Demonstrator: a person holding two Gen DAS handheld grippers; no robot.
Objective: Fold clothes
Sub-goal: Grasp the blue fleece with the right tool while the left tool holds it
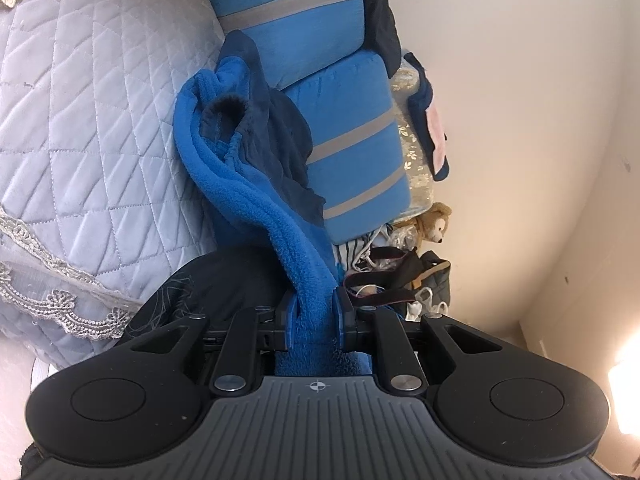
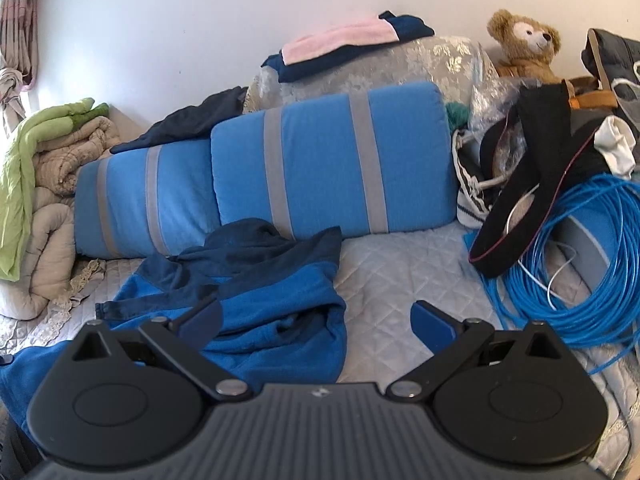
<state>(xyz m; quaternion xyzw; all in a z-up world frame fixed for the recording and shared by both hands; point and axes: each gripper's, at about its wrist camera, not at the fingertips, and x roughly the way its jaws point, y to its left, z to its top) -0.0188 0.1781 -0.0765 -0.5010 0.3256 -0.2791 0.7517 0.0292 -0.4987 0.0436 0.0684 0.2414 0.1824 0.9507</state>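
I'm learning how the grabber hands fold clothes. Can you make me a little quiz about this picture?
1. True or false: the left gripper is clamped on the bright blue fleece garment.
2. Which toy sits behind the striped blue cushions? A) brown teddy bear B) red truck C) yellow duck
3. Fill in: the right gripper has its jaws ____.

Key: 1 true. 2 A, the brown teddy bear. 3 open, above the garment on the quilted grey bedcover.
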